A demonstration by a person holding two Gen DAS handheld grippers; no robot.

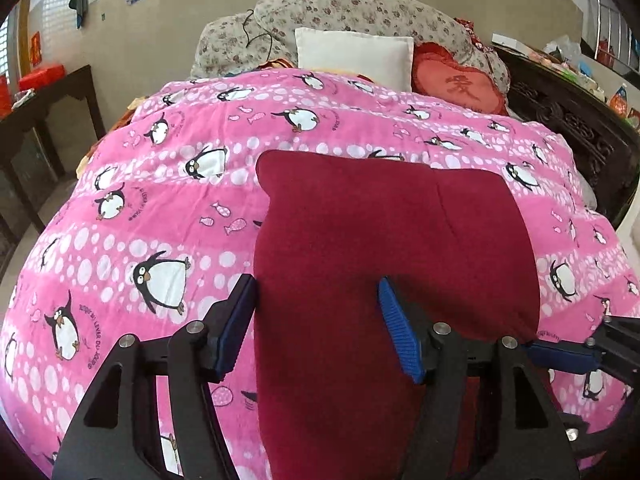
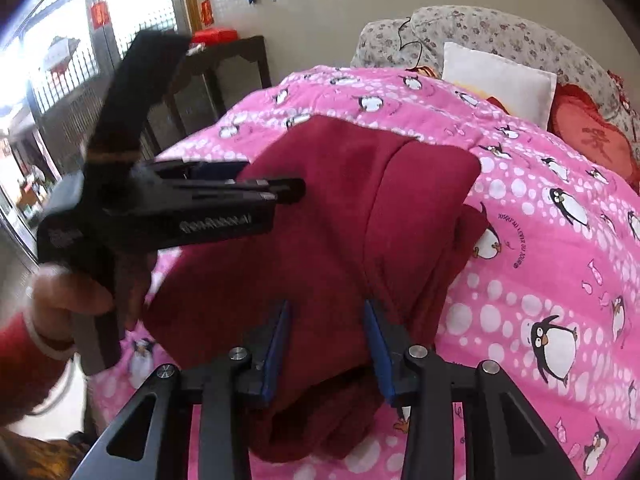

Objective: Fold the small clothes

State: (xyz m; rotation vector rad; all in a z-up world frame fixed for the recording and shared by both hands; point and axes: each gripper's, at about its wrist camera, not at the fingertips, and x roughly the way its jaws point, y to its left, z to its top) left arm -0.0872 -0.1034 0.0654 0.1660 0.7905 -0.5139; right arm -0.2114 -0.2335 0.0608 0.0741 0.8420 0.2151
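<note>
A dark red fleece garment [image 1: 384,232] is lying on the pink penguin-print quilt [image 1: 152,208] that is covering the bed. Its nap is looking soft and matte, its far edge is squared off, and a seam or fold line is running down it right of centre. In the right wrist view the garment [image 2: 340,220] is bunching into stacked layers at its near and right edges. What kind of clothing it is cannot be made out.

The left tongs [image 1: 318,324] are standing wide open, their blue ribbed pads [image 1: 396,332] straddling the near part of the fabric; the cloth is passing between them, but they are not pinching it. The right tongs [image 2: 326,350] are also spread open, with the folded red cloth sitting between the blue pads [image 2: 378,350]; whether the pads are touching it is hard to tell. In the left wrist view the right tongs [image 1: 560,354] are showing only as a blue tip at the garment's near right corner, cut off by the frame. In the right wrist view the left tongs [image 2: 276,192] are hovering blurred over the garment's left side, held by a hand [image 2: 68,296] in a red sleeve.

Beyond the quilt a white pillow [image 1: 356,56], a red heart-shaped cushion [image 1: 460,84] and a flowered quilt roll [image 1: 340,12] are piling against the wall, and a dark wooden table [image 1: 44,120] is standing at the left.
</note>
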